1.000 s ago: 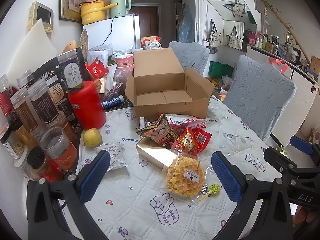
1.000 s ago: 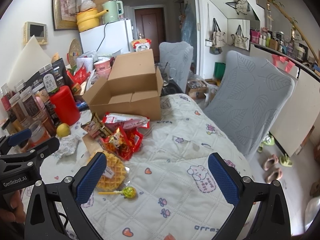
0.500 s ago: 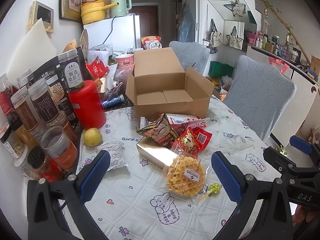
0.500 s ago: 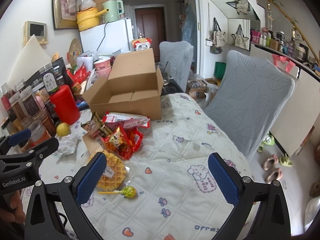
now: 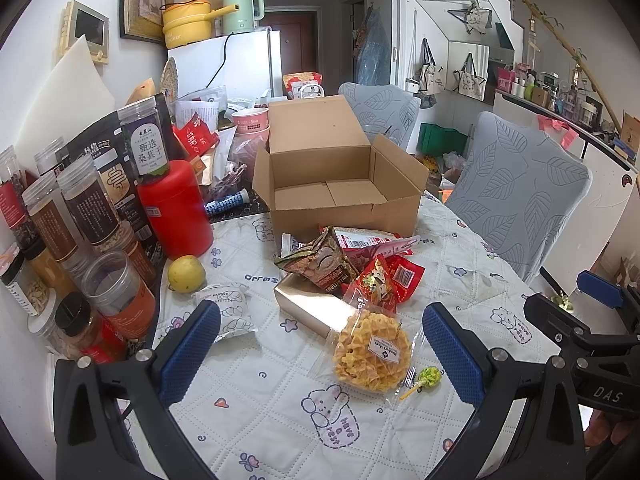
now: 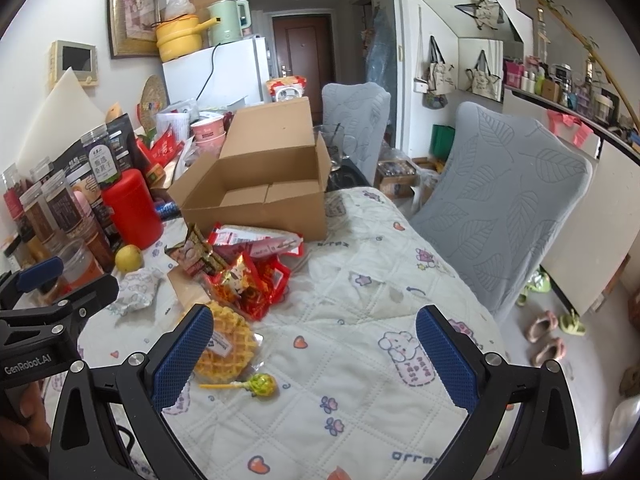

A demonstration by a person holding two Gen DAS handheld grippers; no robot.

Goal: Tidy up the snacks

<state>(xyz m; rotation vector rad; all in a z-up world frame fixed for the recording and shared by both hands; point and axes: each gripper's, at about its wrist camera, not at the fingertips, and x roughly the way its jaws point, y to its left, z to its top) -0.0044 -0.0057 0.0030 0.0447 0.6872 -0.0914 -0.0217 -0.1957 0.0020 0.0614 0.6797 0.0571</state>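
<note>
snacks heaped against open box, both hand-held grippers spread above.

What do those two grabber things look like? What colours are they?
Both are black plastic claws with two fingers, each tipped with a bumpy blue pad. Silver screws dot the frames. The left gripper says "GenRobot.AI" in white on its side; the right gripper says "DAS". Bare fingers hold each handle.

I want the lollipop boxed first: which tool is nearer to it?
Right tool: the lollipop lies between its fingers. The left tool sits further left.
</note>
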